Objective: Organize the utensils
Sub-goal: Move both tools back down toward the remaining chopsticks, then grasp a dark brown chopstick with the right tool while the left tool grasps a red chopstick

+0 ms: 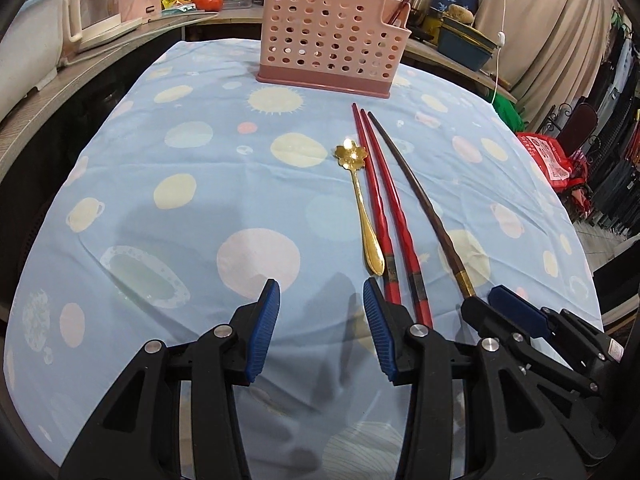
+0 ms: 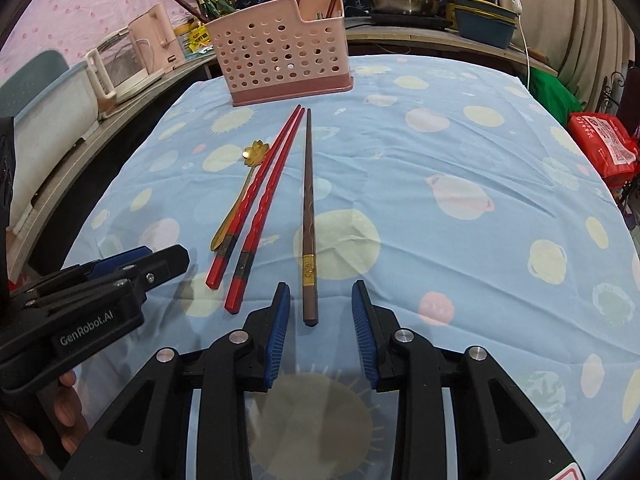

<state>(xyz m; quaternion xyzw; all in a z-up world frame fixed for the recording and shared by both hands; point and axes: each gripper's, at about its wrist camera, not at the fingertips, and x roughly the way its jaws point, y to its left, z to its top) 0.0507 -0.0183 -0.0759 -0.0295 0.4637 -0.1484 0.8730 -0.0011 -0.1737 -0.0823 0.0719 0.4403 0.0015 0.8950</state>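
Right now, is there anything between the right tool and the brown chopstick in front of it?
Nothing visible. The brown chopstick lies alone on the cloth, its near end between the open fingers of the right tool. The two red chopsticks lie apart from it, to its left.

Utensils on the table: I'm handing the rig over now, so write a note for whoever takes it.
Left gripper: open, empty, by the red chopsticks.
Right gripper: open, jaws either side of the brown chopstick, not pressing it.
Gold spoon lies left of the red pair.
Done: some chopsticks stand in the pink holder.
Left: the spoon and all three chopsticks.
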